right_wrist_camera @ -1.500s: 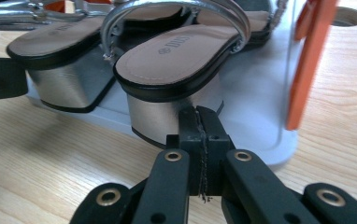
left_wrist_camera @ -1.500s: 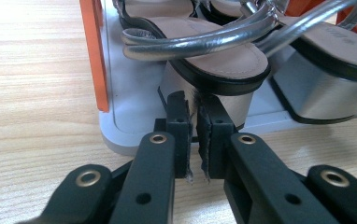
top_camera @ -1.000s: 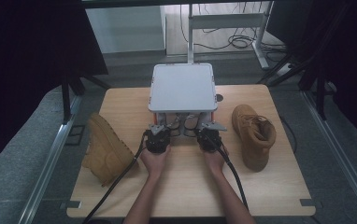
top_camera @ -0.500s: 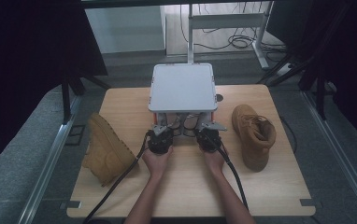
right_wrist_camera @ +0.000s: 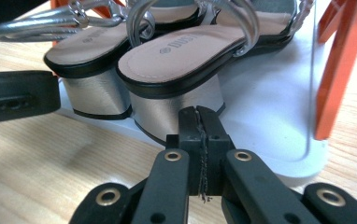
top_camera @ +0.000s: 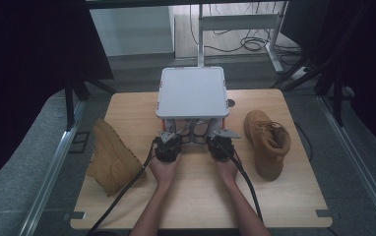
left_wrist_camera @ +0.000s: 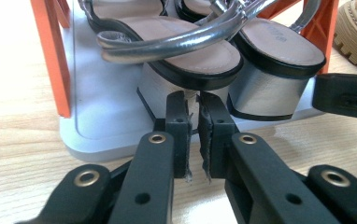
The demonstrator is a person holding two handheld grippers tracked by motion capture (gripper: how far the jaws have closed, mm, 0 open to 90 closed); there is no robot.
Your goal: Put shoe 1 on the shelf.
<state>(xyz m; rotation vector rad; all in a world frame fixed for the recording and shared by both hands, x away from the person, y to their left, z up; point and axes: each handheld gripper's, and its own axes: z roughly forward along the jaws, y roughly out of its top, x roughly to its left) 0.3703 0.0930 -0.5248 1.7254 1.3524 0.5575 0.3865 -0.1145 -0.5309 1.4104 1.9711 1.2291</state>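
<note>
A pair of silver strappy sandals with block heels stands on the bottom shelf (left_wrist_camera: 102,121) of a white rack (top_camera: 192,92) with orange posts. My left gripper (left_wrist_camera: 193,112) points at the heel of one sandal (left_wrist_camera: 181,51). Its pads stand a narrow slit apart with nothing between them. My right gripper (right_wrist_camera: 199,123) is shut and empty, its tips just in front of the other sandal's (right_wrist_camera: 181,51) heel. In the high view both grippers, left (top_camera: 172,133) and right (top_camera: 215,133), sit side by side at the rack's near edge.
One tan boot (top_camera: 111,156) lies on its side at the table's left. Another tan boot (top_camera: 267,142) stands upright at the right. Orange posts (right_wrist_camera: 340,74) frame the shelf opening. The wooden table (top_camera: 196,206) runs out near the person's forearms.
</note>
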